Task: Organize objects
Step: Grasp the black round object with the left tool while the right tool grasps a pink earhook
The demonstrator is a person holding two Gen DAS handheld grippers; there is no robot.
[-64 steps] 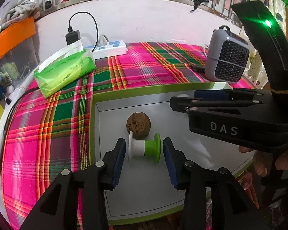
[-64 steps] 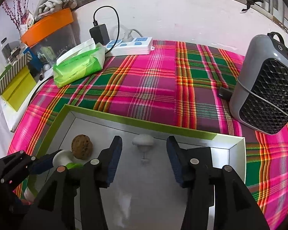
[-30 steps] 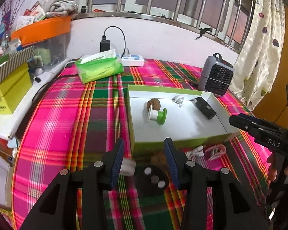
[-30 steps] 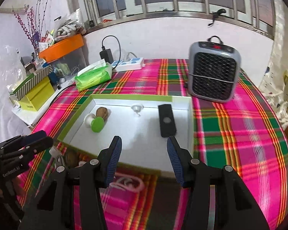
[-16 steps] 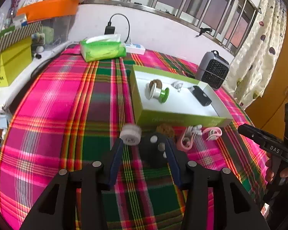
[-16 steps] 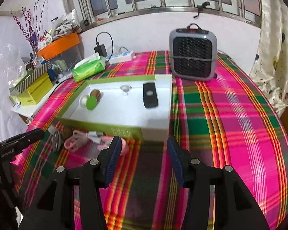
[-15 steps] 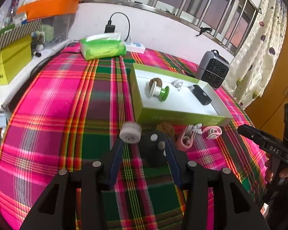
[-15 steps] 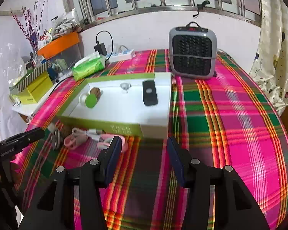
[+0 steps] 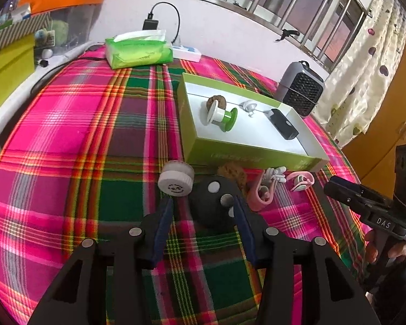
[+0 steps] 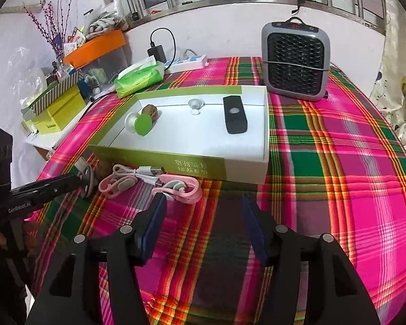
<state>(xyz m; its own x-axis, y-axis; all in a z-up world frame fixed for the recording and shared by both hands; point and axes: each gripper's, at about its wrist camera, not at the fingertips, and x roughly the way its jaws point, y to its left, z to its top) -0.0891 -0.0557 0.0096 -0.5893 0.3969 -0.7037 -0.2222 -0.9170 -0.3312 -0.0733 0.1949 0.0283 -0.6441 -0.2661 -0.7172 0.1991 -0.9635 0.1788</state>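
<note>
On the bench covered with a plaid cloth (image 10: pixel 338 140), a shallow green-and-white box (image 10: pixel 192 166) holds a green-and-white spool (image 9: pixel 221 114), a brown walnut-like ball (image 9: pixel 216 100), a small white knob (image 9: pixel 249 106) and a black remote (image 10: pixel 235 118). In front of the box lie a white round cap (image 9: pixel 176 182), a black round device with white buttons (image 9: pixel 211 207), a pink clip (image 10: pixel 180 188) and a white cable (image 10: pixel 146 172). The left gripper (image 9: pixel 203 223) has just been opening; its jaws stand wide and released, the black device partly between them but not pressed. The right gripper (image 10: pixel 203 224) has also just been opening and holds nothing, its left fingertip just beside the pink clip.
</note>
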